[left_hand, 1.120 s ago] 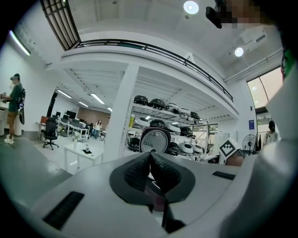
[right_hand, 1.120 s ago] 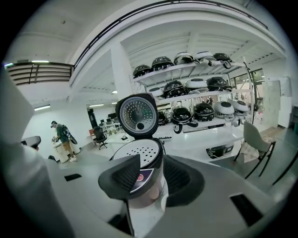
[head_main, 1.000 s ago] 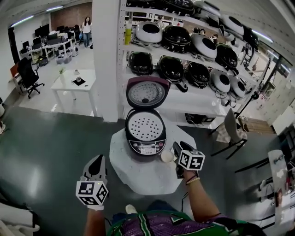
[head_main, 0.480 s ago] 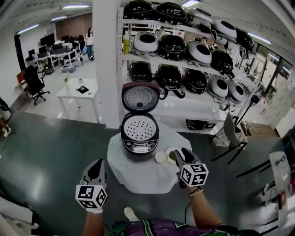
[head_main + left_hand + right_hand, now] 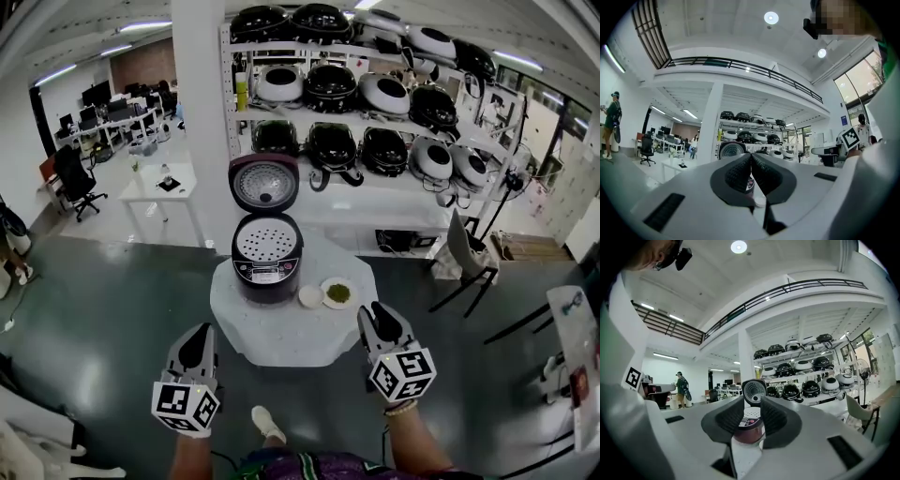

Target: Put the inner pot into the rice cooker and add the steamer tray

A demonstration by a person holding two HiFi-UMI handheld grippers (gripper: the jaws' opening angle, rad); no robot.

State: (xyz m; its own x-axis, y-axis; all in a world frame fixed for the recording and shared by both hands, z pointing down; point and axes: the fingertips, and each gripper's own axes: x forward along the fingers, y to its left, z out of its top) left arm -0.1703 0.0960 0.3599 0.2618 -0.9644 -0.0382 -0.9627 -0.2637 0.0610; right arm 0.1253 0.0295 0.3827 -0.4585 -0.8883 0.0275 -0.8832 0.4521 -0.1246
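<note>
Dark, dimpled pads on the left gripper (image 5: 750,157) press flat together, jaws closed on nothing. The right gripper (image 5: 752,401) has jaws apart with only air between them; they have just been closing. In both gripper views the grey jaw bodies cut off the lower scene.

From the head view I see both grippers held clear of the round white worktop (image 5: 281,337), over dark glossy floor (image 5: 112,300) with free room on either side. The rice cooker (image 5: 266,272) stands at the worktop's far edge, its round lid (image 5: 264,183) raised. The white perforated steamer tray (image 5: 266,241) sits in its mouth and hides the inner pot. Two small dishes (image 5: 325,295) lie just right of it; their contents are too small to tell.
</note>
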